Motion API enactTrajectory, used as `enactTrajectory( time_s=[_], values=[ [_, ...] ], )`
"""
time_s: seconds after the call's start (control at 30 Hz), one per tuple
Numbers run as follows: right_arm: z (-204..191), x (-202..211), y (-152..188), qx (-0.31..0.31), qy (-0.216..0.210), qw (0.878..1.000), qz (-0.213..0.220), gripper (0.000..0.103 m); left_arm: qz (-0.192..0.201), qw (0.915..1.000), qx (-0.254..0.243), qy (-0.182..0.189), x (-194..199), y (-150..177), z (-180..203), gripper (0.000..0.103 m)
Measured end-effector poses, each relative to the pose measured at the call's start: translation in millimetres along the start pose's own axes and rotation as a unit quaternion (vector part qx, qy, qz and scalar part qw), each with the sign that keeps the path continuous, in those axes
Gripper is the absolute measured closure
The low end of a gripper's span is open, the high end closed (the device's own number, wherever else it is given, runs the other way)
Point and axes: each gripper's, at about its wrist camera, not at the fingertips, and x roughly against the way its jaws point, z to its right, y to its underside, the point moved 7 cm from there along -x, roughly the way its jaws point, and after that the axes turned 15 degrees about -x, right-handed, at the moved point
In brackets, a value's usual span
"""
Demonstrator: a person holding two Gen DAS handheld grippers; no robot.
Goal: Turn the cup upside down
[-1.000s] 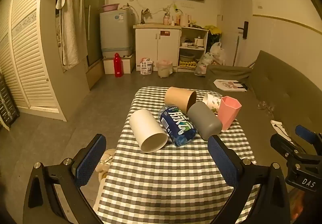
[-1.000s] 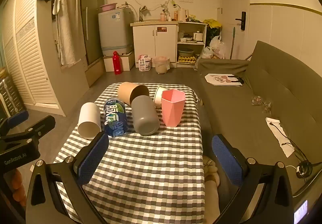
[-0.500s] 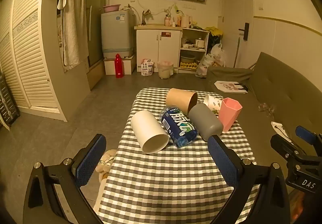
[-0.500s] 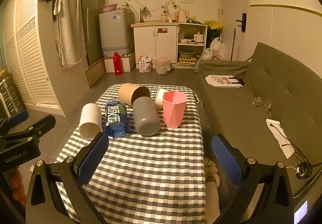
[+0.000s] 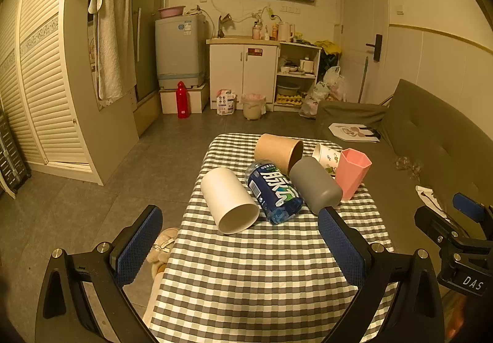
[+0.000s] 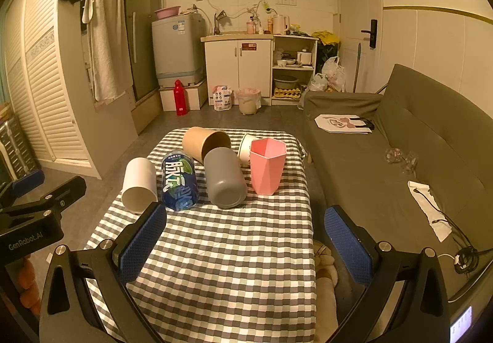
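Note:
A pink faceted cup (image 6: 266,167) stands upright, mouth up, on the checkered table (image 6: 222,256); it also shows in the left wrist view (image 5: 352,173). Lying on their sides are a white cup (image 5: 229,201) (image 6: 139,186), a grey cup (image 5: 315,185) (image 6: 224,177), a brown paper cup (image 5: 278,151) (image 6: 205,144) and a small patterned cup (image 5: 326,156) (image 6: 245,150). A blue bottle (image 5: 274,195) (image 6: 179,184) lies between the white and grey cups. My left gripper (image 5: 240,230) and right gripper (image 6: 245,232) are open and empty, above the table's near part.
A green sofa (image 6: 400,158) runs along the table's right side, with a bag and cloths on it. Slippers (image 5: 160,246) lie on the floor left of the table. Kitchen cabinets (image 6: 238,66) and a washing machine (image 6: 175,50) stand at the back.
Both grippers have edged slightly forward toward the cups. Nothing on the table has moved.

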Motion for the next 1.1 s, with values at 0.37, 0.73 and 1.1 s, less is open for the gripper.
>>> enactTrajectory(
  time_s=[0.37,0.73,1.1],
  values=[
    [-2.7,1.0,2.9,-0.001,-0.002,1.000,0.000,0.000,0.000,1.0000,0.001,0.000,-0.6,0.6,1.1,0.000],
    [-3.8,0.4,4.4,-0.001,-0.003,1.000,0.000,0.000,0.000,1.0000,0.001,0.001,-1.2,1.2,0.9,0.000],
    [-3.8,1.1,4.3,-0.002,-0.003,1.000,-0.001,0.000,0.000,1.0000,0.001,0.001,-1.2,2.3,1.0,0.000]
  ],
)
